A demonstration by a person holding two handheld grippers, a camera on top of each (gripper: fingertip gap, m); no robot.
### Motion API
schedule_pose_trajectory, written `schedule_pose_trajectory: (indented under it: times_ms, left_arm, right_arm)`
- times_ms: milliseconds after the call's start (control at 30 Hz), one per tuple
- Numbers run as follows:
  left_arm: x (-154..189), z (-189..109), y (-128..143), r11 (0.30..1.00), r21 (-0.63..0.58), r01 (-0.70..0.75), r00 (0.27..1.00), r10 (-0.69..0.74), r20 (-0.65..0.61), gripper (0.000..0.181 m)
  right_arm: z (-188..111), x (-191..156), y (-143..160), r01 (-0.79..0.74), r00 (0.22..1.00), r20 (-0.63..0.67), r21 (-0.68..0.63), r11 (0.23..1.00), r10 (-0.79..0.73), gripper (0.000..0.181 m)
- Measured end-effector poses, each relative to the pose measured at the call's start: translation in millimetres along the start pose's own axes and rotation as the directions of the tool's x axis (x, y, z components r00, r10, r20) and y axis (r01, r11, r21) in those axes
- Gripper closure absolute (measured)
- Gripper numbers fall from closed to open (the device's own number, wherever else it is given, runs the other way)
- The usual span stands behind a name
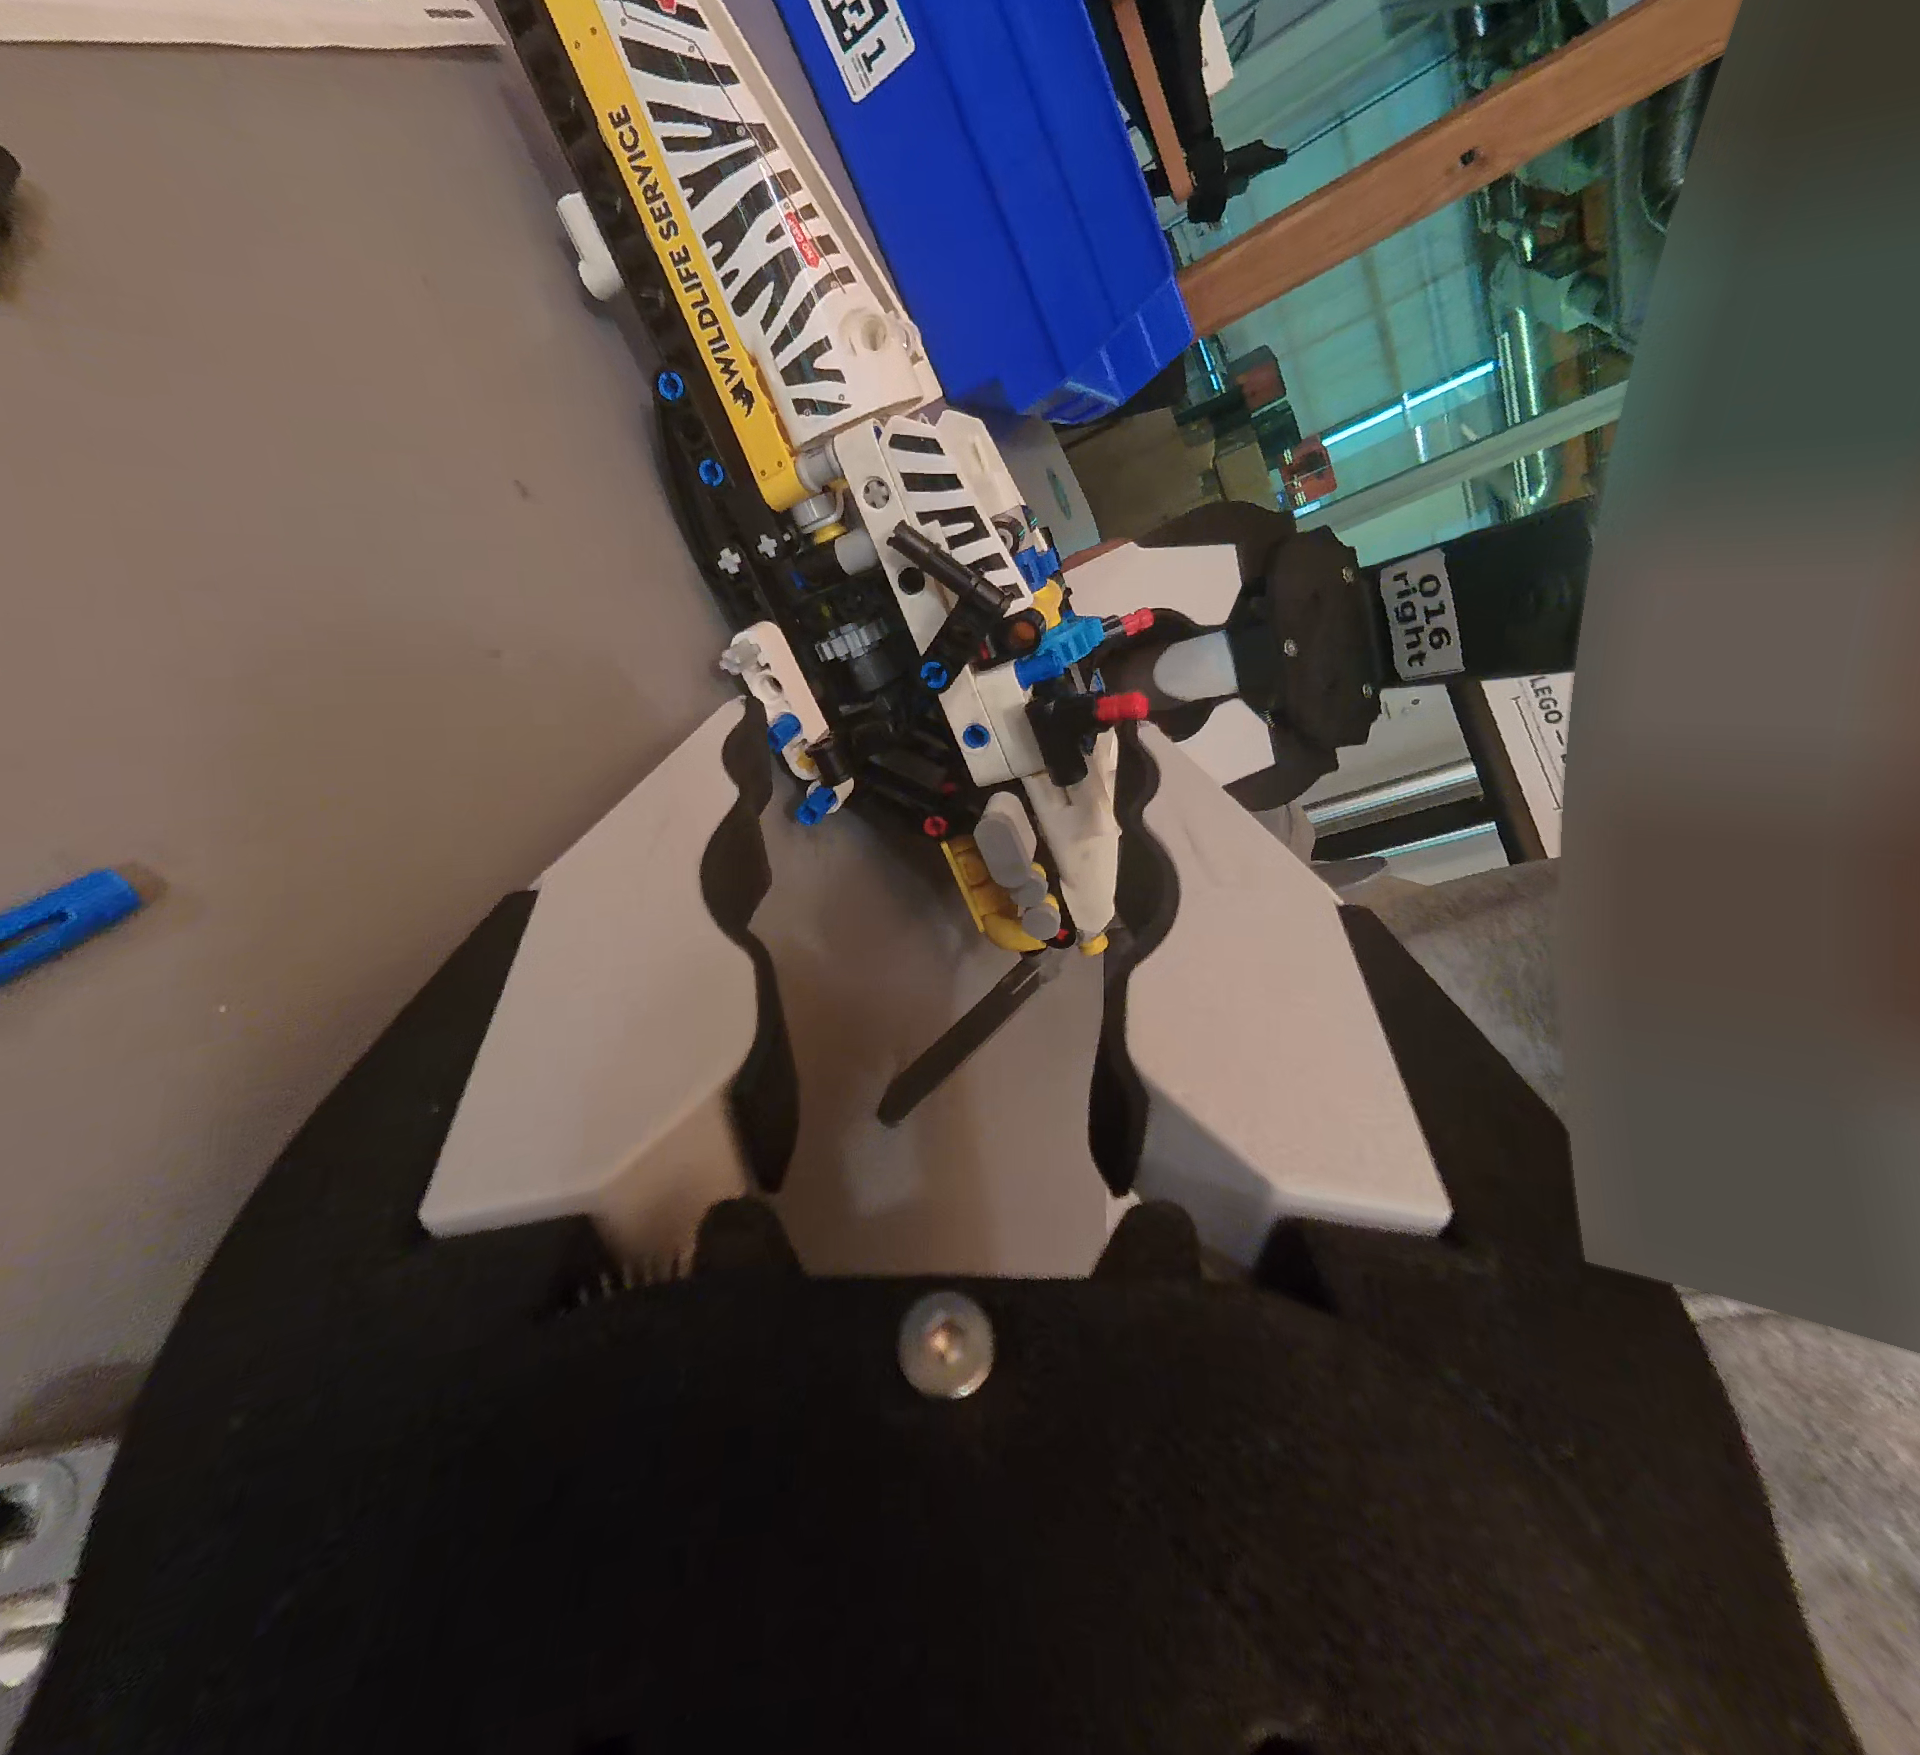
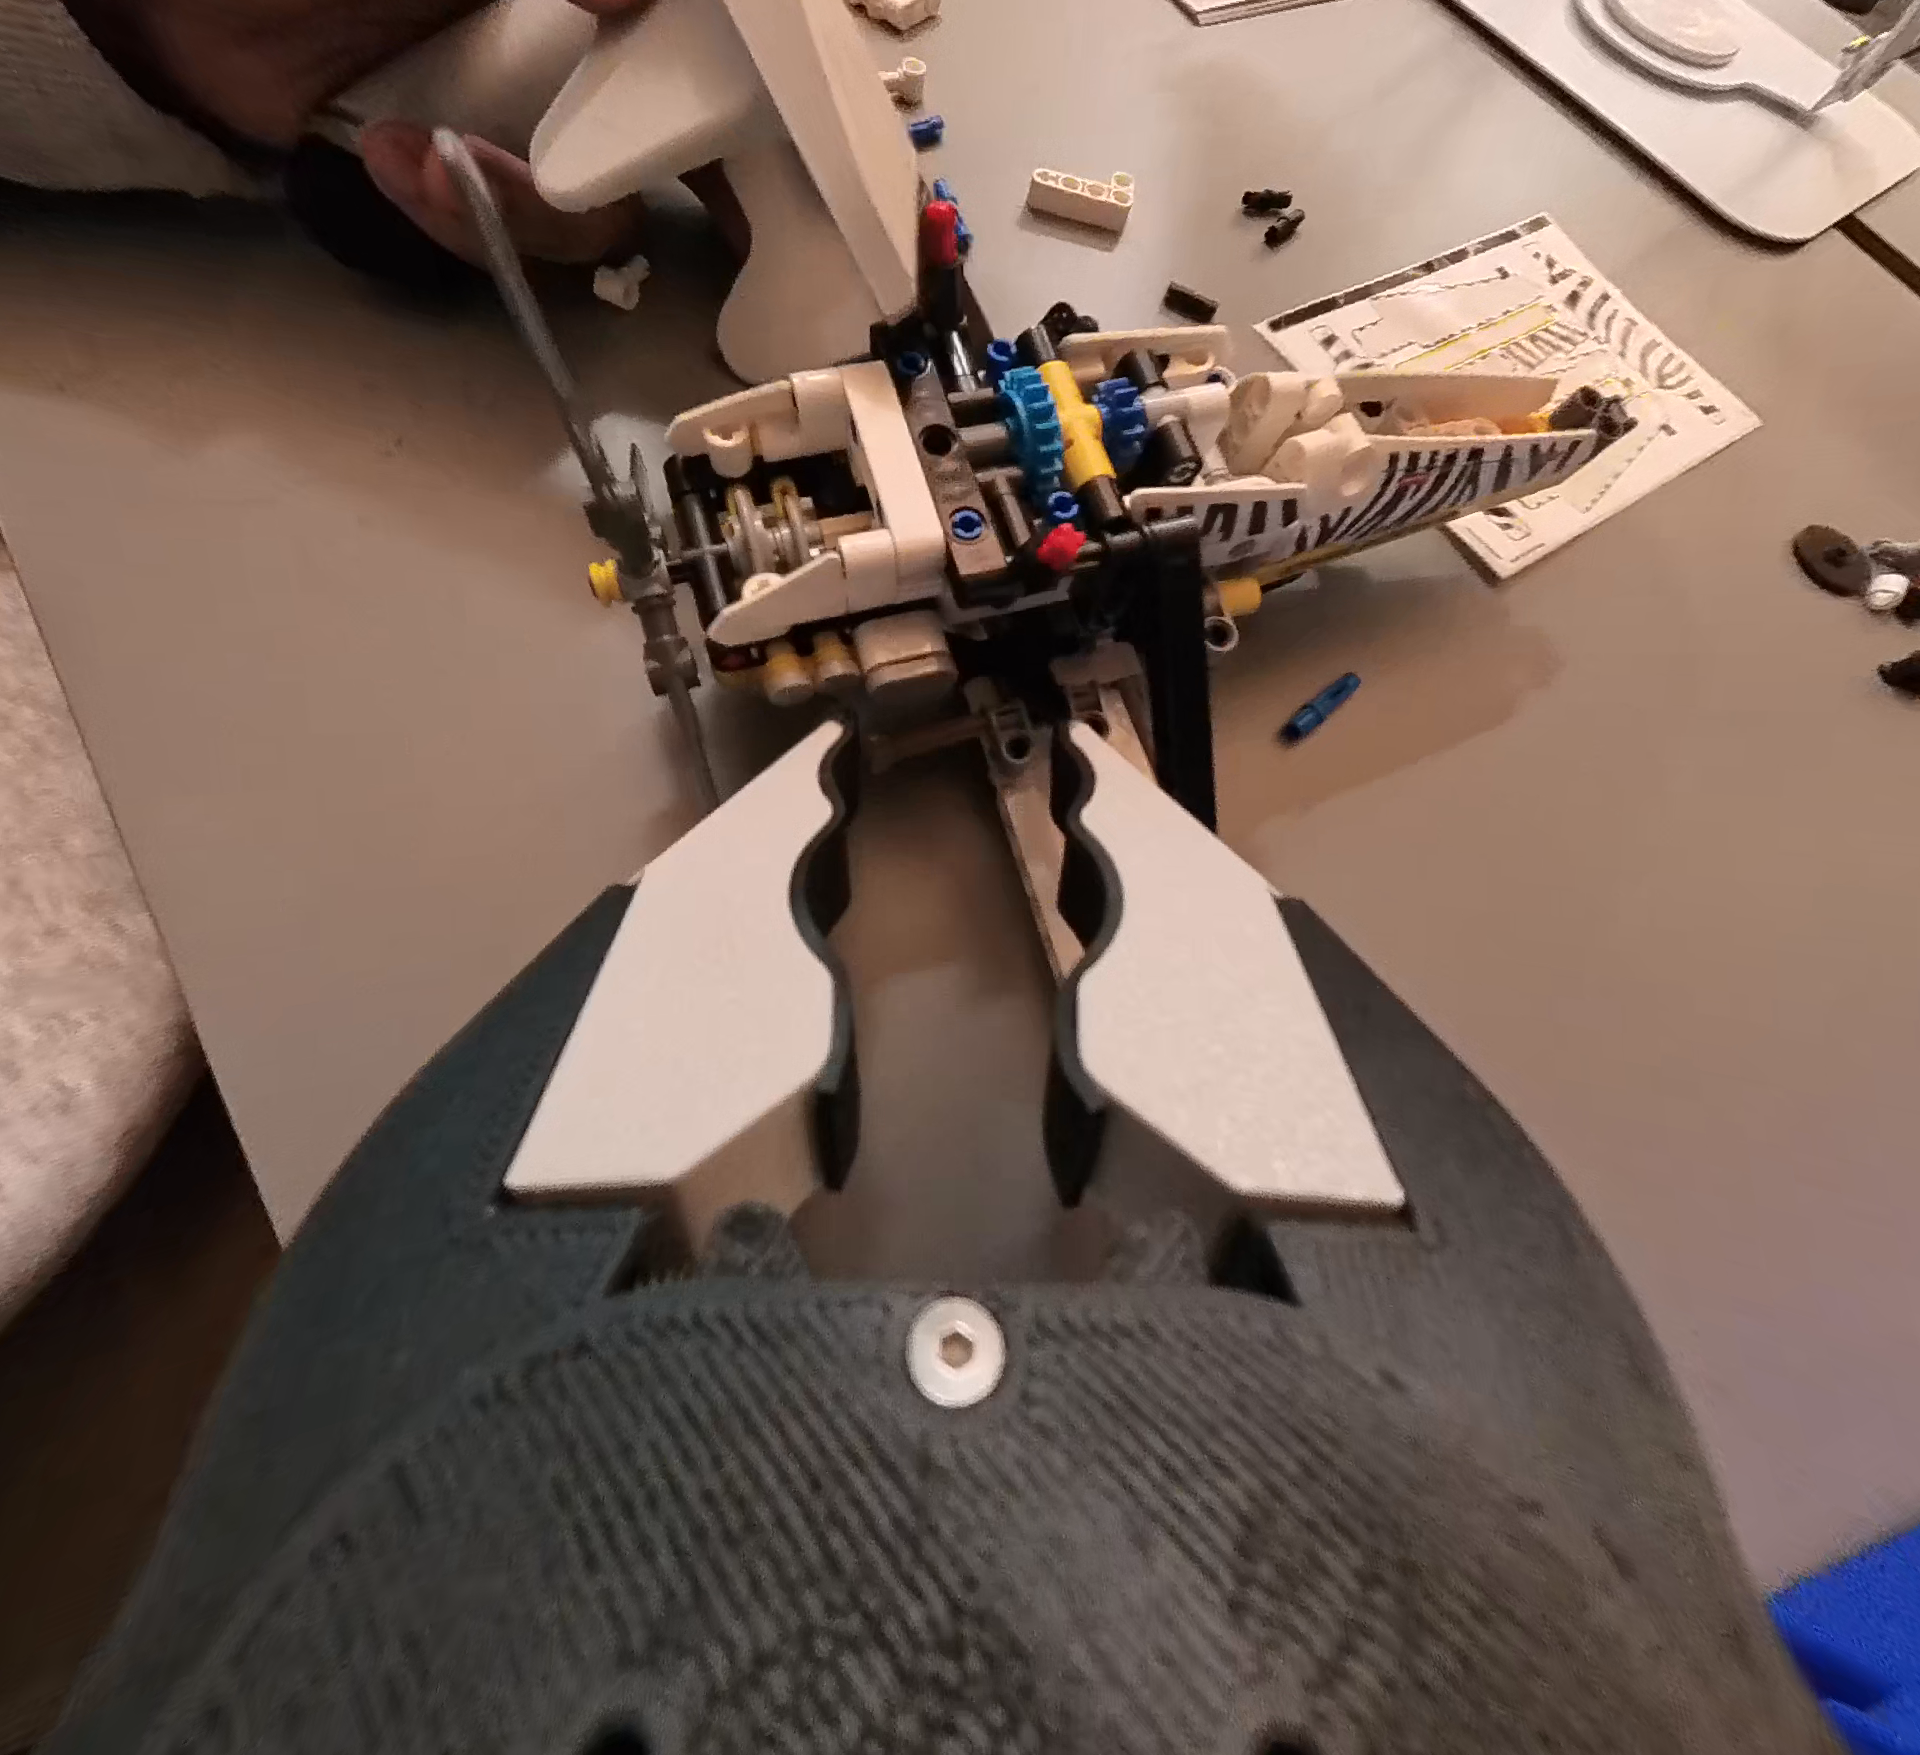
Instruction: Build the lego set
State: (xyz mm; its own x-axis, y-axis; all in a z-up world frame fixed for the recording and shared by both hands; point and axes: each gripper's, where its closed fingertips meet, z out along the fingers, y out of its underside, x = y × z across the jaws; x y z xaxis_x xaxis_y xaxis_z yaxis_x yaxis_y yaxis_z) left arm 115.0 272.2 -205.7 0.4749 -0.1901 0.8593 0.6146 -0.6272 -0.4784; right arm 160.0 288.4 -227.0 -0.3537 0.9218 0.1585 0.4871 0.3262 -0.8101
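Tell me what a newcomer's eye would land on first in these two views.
The half-built lego plane with zebra stripes lies on the grey table, with the left gripper and the right gripper both open and closing in on it from opposite sides. A blue bin stands just behind its striped tail. Loose pieces, including a blue pin, and a sticker sheet lie scattered beyond the plane.
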Motion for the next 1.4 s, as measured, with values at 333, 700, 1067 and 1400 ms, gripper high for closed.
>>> schedule_pose_trajectory:
  times_ms: [333, 700, 1067, 1400]
  left_arm:
    - [0.2, 0.5, 0.2, 1.000, -0.005, 0.003, 1.000, -0.003, -0.007, 0.117]
    - [0.5, 1.4, 0.5, 1.000, -0.010, 0.003, 1.000, -0.003, -0.011, 0.117]
    - [0.0, 1.7, 0.1, 1.000, -0.009, 0.006, 1.000, -0.006, -0.010, 0.118]
    - [0.0, 1.9, 0.3, 1.000, -0.009, 0.000, 1.000, 0.000, -0.007, 0.118]
  right_arm:
    - [4.6, 0.2, 9.2, 0.049, 0.999, -0.002, -0.059, 0.997, -0.049, 0.148]
    - [4.9, 1.4, 8.0, 0.061, 0.998, -0.009, -0.051, 0.997, -0.061, 0.149]
    - [4.8, 2.1, 7.7, 0.023, 1.000, 0.015, -0.049, 0.999, -0.022, 0.149]
    - [4.9, 1.7, 8.1, 0.015, 1.000, 0.025, -0.052, 0.999, -0.013, 0.150]
